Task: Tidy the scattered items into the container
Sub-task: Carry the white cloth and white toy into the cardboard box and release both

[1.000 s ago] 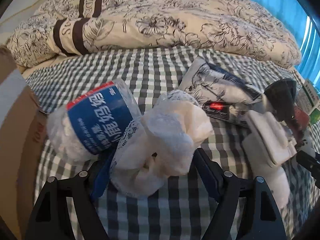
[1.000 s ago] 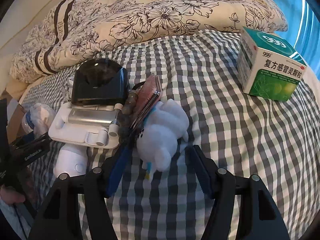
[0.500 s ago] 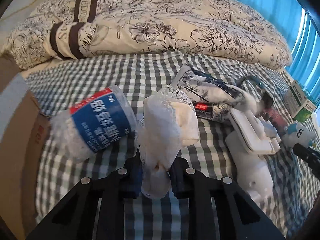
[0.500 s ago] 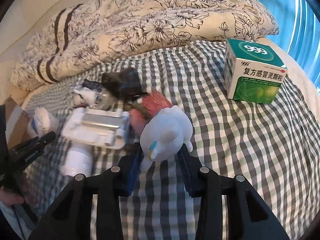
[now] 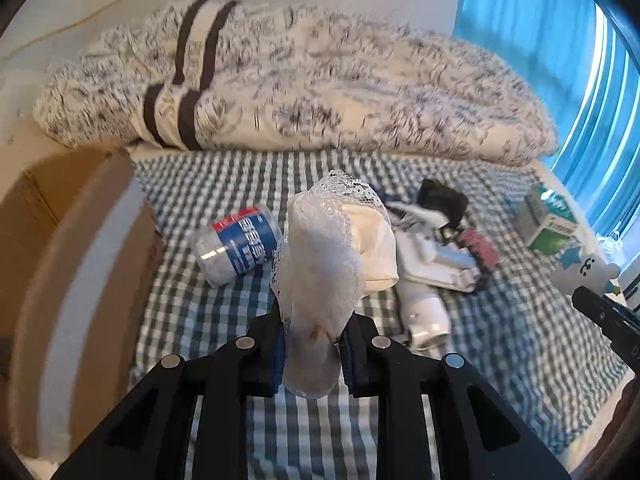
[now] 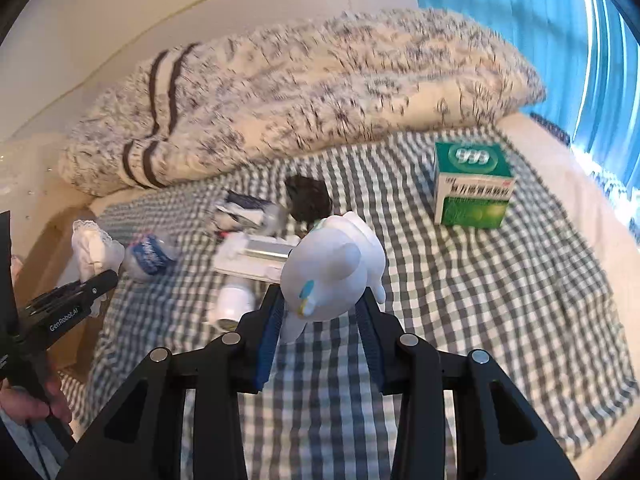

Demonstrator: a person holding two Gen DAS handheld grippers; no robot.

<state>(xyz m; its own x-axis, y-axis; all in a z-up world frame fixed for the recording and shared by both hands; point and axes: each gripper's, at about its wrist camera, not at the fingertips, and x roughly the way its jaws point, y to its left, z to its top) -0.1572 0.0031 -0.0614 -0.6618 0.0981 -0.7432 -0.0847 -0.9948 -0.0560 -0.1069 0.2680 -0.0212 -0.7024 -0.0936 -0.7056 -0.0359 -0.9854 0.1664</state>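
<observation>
Checked bedding covers the bed, a floral duvet heaped behind. Left hand-held gripper is clamped on a white lace-trimmed cloth, raised above the bed beside the cardboard box. Right hand-held gripper pinches a white plush toy off the sheet. A crushed water bottle and green medicine box lie on the bed

Lacy cloth; fuzzy plush toy
</observation>
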